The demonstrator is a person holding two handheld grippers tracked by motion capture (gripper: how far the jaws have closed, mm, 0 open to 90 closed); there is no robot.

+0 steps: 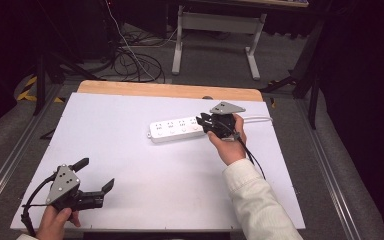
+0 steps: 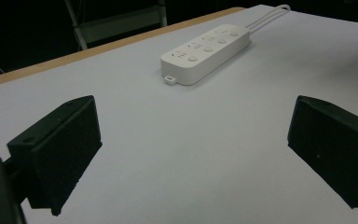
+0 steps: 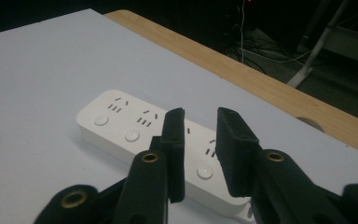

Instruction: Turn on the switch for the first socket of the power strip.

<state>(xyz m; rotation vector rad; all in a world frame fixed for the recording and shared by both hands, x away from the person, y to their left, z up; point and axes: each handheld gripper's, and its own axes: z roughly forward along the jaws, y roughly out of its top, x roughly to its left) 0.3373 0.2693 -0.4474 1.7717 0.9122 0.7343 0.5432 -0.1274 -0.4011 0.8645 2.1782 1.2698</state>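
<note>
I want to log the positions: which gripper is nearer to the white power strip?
Right. The right gripper is at the cable end of the power strip, jaws slightly apart above it. The left gripper is far off at the table's near left corner, jaws wide open.

No text, brand, label or number can be read anywhere. The white power strip (image 3: 154,140) carries only unlettered marks: groups of short dark socket slots, each with a plain round button beside it, seen in both gripper views. In the high view the strip's (image 1: 176,129) markings are too small to make out. The grippers' black jaws and grey plate bear no writing.
</note>
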